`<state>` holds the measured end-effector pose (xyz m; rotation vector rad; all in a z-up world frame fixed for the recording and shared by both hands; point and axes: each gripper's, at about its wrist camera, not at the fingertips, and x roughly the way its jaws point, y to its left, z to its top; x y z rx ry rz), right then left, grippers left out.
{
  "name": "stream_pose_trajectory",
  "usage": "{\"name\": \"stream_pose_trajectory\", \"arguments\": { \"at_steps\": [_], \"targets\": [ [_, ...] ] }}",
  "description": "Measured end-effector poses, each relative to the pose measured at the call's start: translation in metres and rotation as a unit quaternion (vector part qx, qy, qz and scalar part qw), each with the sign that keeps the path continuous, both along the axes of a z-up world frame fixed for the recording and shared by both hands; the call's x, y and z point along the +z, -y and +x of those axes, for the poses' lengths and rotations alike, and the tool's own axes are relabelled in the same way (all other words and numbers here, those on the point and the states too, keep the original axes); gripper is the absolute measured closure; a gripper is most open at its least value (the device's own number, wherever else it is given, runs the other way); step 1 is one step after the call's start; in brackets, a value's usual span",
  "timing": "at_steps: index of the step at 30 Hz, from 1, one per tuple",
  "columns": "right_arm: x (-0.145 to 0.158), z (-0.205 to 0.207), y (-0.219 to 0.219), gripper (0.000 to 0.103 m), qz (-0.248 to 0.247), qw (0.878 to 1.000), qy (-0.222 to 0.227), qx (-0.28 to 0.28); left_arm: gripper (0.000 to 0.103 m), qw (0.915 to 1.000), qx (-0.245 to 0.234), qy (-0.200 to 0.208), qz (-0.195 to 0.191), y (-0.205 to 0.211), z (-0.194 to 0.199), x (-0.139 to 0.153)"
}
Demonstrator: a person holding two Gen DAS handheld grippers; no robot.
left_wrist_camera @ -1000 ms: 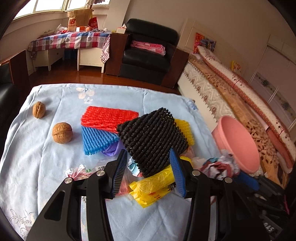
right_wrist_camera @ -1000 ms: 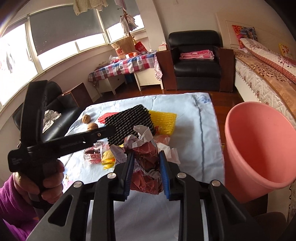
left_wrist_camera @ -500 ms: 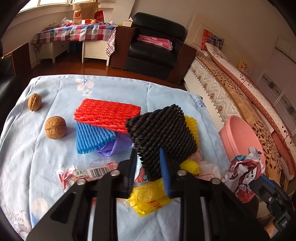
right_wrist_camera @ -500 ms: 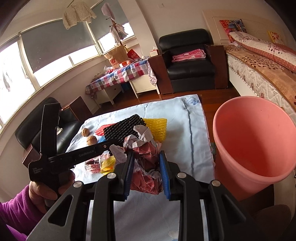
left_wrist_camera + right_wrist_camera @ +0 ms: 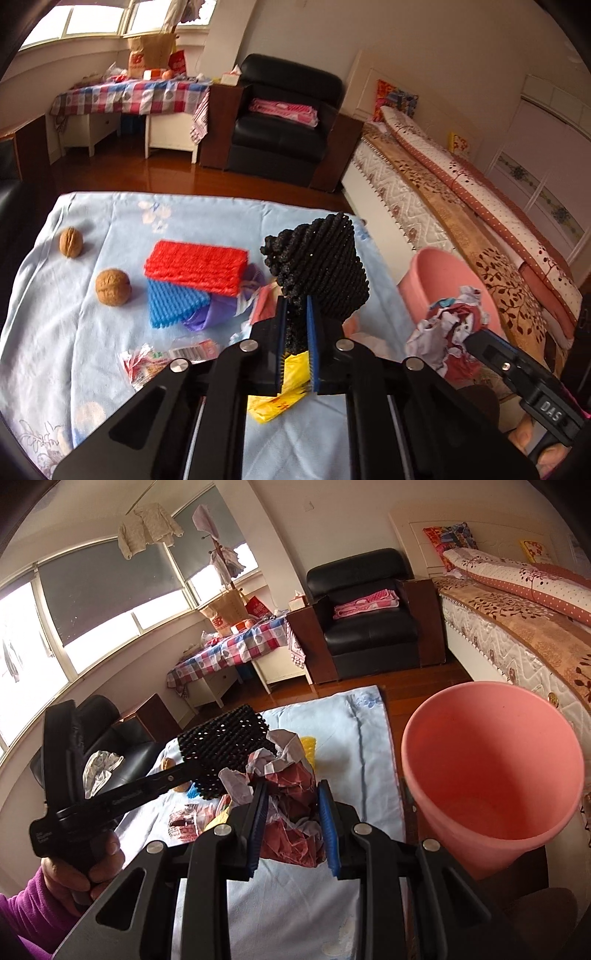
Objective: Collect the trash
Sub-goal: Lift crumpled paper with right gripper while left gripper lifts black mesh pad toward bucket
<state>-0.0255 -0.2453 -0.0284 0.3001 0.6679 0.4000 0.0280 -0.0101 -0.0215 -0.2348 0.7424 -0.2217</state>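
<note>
Step in hand: we judged this the pickup-and-carry stage, with both hands loaded and nothing dropped in the bin yet.
Left gripper (image 5: 295,334): its jaws were closing, nearly together, pinching the near corner of the black foam net (image 5: 319,269), which stood up off the table.
Right gripper (image 5: 291,823): partly closed and clamped on the crumpled paper wad (image 5: 291,801), held clear of the cloth.
Pink bin (image 5: 491,775): it stood just off the right edge of the table, mouth open toward us and apparently empty.
Trash left on the blue tablecloth (image 5: 92,350): a red foam net (image 5: 195,266) over a blue foam net (image 5: 171,304), a purple scrap, a snack wrapper (image 5: 166,360) and a yellow bag (image 5: 284,395) near us.
Other things: two walnuts (image 5: 112,286) at the left, well apart from the pile.
Next move: we reckoned the wad needed carrying right, over the bin's rim, before letting go; the light, springy net called for a firm pinch on the way.
</note>
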Motion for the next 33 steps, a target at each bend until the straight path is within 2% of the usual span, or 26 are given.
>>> {"name": "stream_pose_trajectory", "arguments": {
  "at_steps": [4,10,15,20,26,33],
  "targets": [
    [0.008,-0.002,0.014,0.076,-0.003,0.999,0.015,-0.03,0.094,0.9995,-0.026,0.017,-0.002,0.017,-0.001,0.017],
    [0.02,-0.005,0.053,0.076,-0.014,0.992,0.045,-0.118,0.094,0.9968,-0.071,0.036,-0.002,0.059,0.005,0.034],
    [0.015,-0.003,0.093,0.076,-0.013,0.983,0.036,-0.177,0.094,0.9932,-0.108,0.042,0.009,0.1,0.016,0.039],
    [0.005,0.003,0.13,0.076,-0.01,0.975,0.019,-0.219,0.094,0.9893,-0.137,0.041,0.028,0.14,0.026,0.032],
    [-0.01,0.009,0.15,0.075,-0.011,0.969,-0.002,-0.247,0.094,0.984,-0.162,0.027,0.069,0.186,0.035,0.014],
    [-0.025,0.012,0.166,0.075,-0.018,0.964,-0.024,-0.264,0.094,0.9794,-0.181,0.012,0.089,0.214,0.042,-0.004]
  ]
}}
